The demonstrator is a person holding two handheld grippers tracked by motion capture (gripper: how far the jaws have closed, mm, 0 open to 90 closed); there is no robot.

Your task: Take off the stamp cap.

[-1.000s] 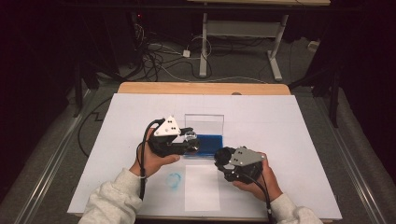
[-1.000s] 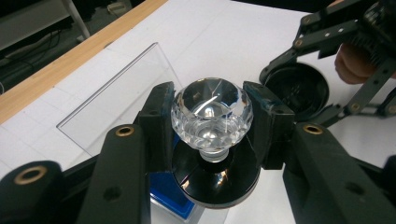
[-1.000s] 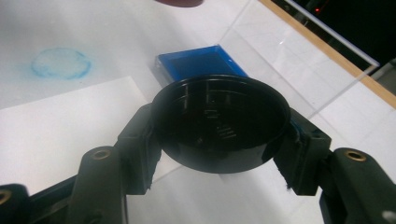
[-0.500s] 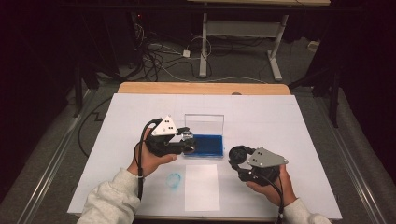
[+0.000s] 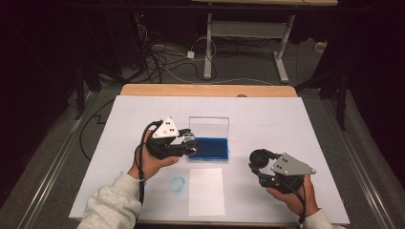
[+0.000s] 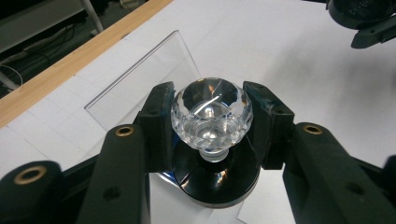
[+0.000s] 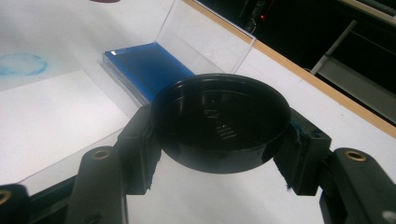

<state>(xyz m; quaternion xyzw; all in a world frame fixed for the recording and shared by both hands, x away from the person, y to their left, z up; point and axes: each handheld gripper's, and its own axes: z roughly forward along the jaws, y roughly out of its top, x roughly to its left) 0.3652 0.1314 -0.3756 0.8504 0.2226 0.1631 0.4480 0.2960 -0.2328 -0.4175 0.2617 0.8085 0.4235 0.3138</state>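
Two grippers each hold one thing. The left gripper (image 5: 184,143) is squeezed on a clear crystal stamp (image 6: 211,112), right beside the blue ink pad (image 5: 209,148) in its open case. The ink pad lies just to that gripper's right, so the left hand is nearer. The right gripper (image 5: 261,162) is clamped on a round black cap (image 7: 222,126), well off to the right.

We see the open case (image 5: 208,148) at the middle of the table (image 5: 286,119) — lid upright behind its tray. Just left of it the left gripper (image 5: 190,143) holds a knob (image 5: 188,138); well to its right the right gripper (image 5: 258,162) holds a cap (image 5: 261,157). Nearer us — a sheet (image 5: 206,191), with a smudge (image 5: 178,183) beside it on the left.
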